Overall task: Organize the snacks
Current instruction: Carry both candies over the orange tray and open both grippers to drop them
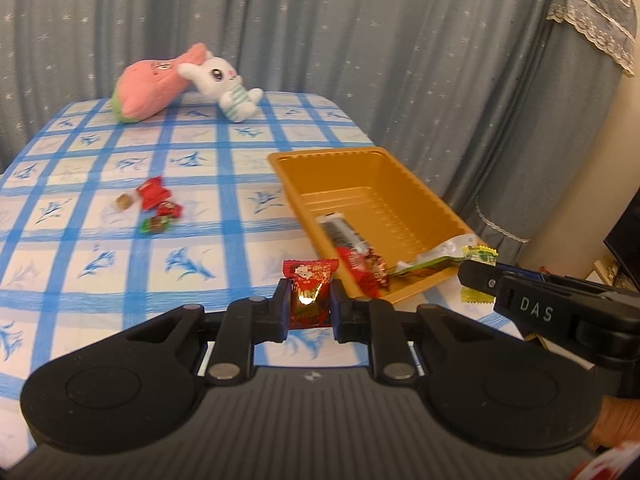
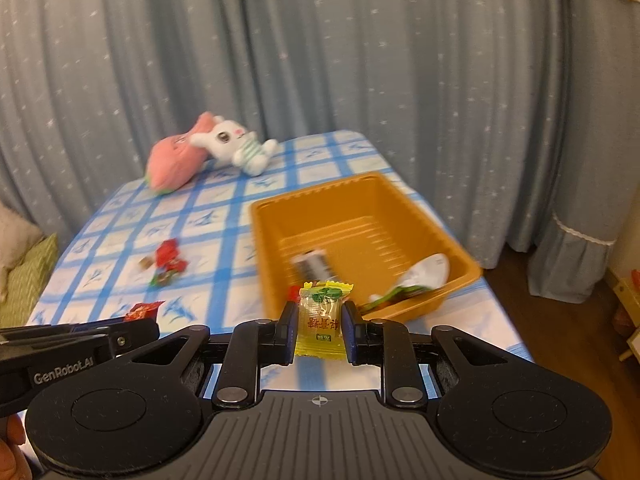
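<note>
My left gripper (image 1: 310, 302) is shut on a red wrapped candy (image 1: 309, 294), held above the table just left of the orange tray (image 1: 362, 176). My right gripper (image 2: 320, 324) is shut on a yellow wrapped candy (image 2: 323, 318), held near the tray's (image 2: 316, 204) front edge. The tray holds a black-and-white packet (image 1: 340, 232), red candies (image 1: 366, 268) and a green-and-white packet (image 1: 436, 258). A small cluster of red candies (image 1: 156, 200) and a brown sweet (image 1: 124, 202) lies on the cloth to the left. The right gripper shows in the left wrist view (image 1: 476, 272).
A blue-checked tablecloth (image 1: 224, 184) covers the table. A pink plush (image 1: 154, 84) and a white bunny plush (image 1: 228, 86) lie at the far edge. Grey starred curtains (image 1: 320, 20) hang behind. The table's right edge drops off beside the tray.
</note>
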The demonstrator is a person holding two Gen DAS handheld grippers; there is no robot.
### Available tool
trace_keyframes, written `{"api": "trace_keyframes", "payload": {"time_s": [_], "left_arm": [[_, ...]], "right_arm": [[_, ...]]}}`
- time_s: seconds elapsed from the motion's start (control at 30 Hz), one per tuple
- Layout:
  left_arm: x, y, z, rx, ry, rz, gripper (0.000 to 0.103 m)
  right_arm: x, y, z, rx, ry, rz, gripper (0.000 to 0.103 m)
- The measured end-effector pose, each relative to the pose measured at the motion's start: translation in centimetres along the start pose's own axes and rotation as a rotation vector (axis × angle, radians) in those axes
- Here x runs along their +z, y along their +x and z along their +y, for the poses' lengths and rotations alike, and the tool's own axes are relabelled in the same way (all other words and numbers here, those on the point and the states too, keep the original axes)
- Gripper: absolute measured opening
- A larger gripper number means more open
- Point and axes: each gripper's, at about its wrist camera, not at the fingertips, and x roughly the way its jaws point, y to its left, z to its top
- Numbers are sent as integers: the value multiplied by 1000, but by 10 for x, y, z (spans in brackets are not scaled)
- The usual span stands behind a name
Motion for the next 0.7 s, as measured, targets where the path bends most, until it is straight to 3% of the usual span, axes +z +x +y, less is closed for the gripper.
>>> {"api": "trace_keyframes", "payload": {"time_s": [0.7], "left_arm": [[29, 57, -41, -54, 30, 24, 17]], "right_arm": [[31, 25, -56, -61, 52, -20, 23]]}}
